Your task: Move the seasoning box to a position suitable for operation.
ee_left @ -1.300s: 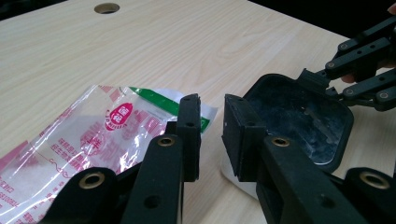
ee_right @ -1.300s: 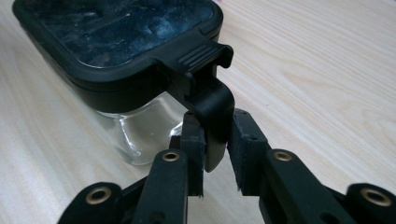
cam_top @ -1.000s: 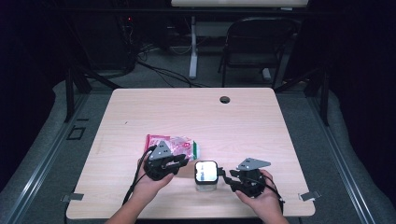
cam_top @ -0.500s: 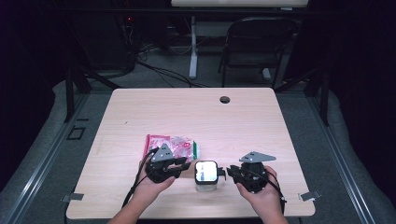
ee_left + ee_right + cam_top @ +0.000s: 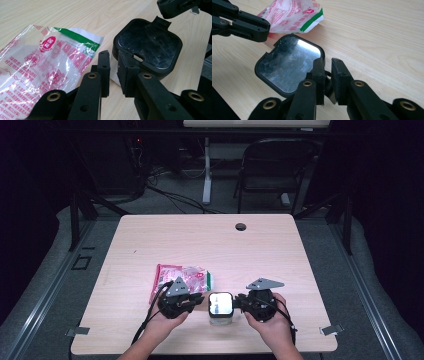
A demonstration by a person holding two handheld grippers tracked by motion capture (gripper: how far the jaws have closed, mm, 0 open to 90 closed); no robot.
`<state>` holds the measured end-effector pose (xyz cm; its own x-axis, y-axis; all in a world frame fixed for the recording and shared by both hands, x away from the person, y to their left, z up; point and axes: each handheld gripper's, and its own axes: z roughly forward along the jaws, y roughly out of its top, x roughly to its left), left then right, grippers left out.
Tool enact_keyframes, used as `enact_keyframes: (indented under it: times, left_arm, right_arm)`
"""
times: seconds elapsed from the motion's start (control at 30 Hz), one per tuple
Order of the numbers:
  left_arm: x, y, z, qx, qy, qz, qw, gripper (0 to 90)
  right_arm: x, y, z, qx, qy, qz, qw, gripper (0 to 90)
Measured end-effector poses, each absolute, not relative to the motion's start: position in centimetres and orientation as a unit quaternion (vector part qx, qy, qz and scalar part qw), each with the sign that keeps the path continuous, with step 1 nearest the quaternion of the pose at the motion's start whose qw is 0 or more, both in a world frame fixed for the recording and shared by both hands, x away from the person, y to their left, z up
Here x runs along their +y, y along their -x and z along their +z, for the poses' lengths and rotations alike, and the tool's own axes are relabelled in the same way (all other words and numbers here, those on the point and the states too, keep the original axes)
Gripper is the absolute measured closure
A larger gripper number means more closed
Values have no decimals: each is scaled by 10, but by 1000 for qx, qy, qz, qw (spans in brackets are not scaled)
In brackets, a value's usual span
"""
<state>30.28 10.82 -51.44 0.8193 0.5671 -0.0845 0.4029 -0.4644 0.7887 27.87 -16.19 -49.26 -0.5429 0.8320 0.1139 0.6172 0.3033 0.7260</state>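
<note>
A small clear container with a black-rimmed shiny lid (image 5: 220, 303) stands near the table's front edge. My left gripper (image 5: 201, 301) points at its left side. In the left gripper view the jaws (image 5: 113, 67) stand a narrow gap apart against the lid's (image 5: 147, 42) near rim, with nothing clamped between them. My right gripper (image 5: 240, 301) meets the lid's right side. In the right gripper view its jaws (image 5: 327, 70) close on a dark tab at the lid's (image 5: 287, 65) edge. A red-printed plastic bag (image 5: 180, 276) lies flat behind the left gripper.
The wooden table (image 5: 300, 250) has a round cable hole (image 5: 241, 226) near its far edge. A dark chair (image 5: 275, 165) stands beyond the table. In the left gripper view the bag (image 5: 45, 60) lies close to the jaws.
The right gripper has shifted slightly left and turned, closing in on the lid's right edge. The left gripper and the container have hardly moved.
</note>
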Motion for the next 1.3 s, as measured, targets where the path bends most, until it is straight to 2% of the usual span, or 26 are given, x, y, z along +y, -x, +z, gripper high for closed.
enact_keyframes:
  times: [0.77,1.3]
  left_arm:
    - [104,-299,-520,266,-865,63,422,899]
    - [98,-296,-524,228,-886,39,403,900]
  right_arm:
    - [-164,-275,-499,776,-470,400,130,860]
    - [-164,-274,-500,771,-475,402,133,861]
